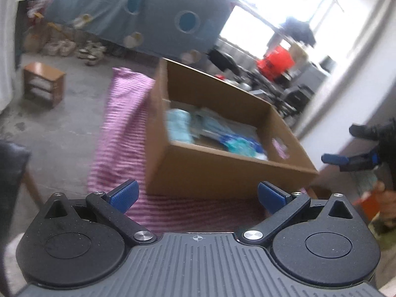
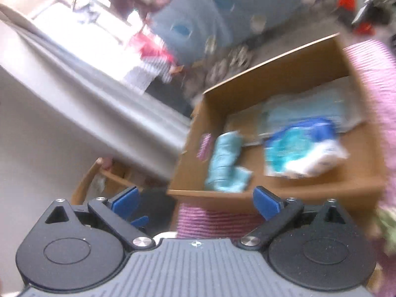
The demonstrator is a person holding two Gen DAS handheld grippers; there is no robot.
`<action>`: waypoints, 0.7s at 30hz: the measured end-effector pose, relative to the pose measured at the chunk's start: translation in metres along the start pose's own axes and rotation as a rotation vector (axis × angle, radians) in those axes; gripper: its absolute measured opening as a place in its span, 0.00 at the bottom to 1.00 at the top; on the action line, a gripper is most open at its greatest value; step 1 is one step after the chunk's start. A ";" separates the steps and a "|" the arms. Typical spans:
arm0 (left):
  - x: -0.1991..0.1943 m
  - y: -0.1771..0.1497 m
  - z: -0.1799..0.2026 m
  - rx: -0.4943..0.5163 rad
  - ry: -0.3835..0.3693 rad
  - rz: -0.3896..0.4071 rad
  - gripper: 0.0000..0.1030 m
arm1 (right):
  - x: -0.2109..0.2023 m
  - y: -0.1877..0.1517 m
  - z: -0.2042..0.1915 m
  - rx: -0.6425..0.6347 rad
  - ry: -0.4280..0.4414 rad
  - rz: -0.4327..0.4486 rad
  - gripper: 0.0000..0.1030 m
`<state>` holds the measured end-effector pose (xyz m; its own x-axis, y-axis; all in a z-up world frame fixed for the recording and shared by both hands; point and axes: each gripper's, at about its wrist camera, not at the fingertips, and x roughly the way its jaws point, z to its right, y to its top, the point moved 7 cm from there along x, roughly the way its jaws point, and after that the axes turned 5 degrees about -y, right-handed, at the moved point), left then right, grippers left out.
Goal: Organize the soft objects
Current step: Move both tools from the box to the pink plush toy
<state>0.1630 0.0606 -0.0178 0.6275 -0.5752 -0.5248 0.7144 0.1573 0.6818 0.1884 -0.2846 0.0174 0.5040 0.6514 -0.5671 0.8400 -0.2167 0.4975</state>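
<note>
Cluttered room w/ grey concrete floor; a pink striped cloth (image 1: 118, 133) covers the surface under the cardboard box (image 1: 222, 173). Both my grippers are empty: left gripper (image 1: 198, 195) has jaws wide apart, right gripper (image 2: 196, 199) too, nothing between the pads. The soft things lie already inside the box: a light-blue rolled cloth (image 2: 222, 163) near the front wall, a blue-white plastic pack (image 2: 302, 146) beside it, flat bluish packets (image 2: 309, 109) behind. I think they are light and squashy, the pack prob. slippery; better to pinch the roll at its middle, and the pack by its bulk, not the loose film.
</note>
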 end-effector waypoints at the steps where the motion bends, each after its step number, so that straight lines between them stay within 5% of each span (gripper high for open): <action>1: 0.006 -0.002 0.009 0.012 -0.020 -0.017 1.00 | -0.011 -0.009 0.009 0.022 -0.019 0.031 0.97; 9: 0.070 -0.042 0.091 0.153 -0.208 -0.216 1.00 | -0.032 -0.069 0.084 0.215 -0.118 0.213 0.97; 14: 0.113 -0.063 0.129 0.246 -0.266 -0.296 1.00 | -0.004 -0.074 0.100 0.177 -0.205 0.185 0.96; 21: 0.159 -0.073 0.141 0.316 -0.223 -0.371 0.98 | 0.028 -0.076 0.108 0.068 -0.328 0.098 0.96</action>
<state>0.1671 -0.1555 -0.0790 0.2447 -0.7086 -0.6619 0.7262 -0.3184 0.6093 0.1606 -0.3289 -0.1070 0.6114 0.3592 -0.7051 0.7903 -0.3219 0.5213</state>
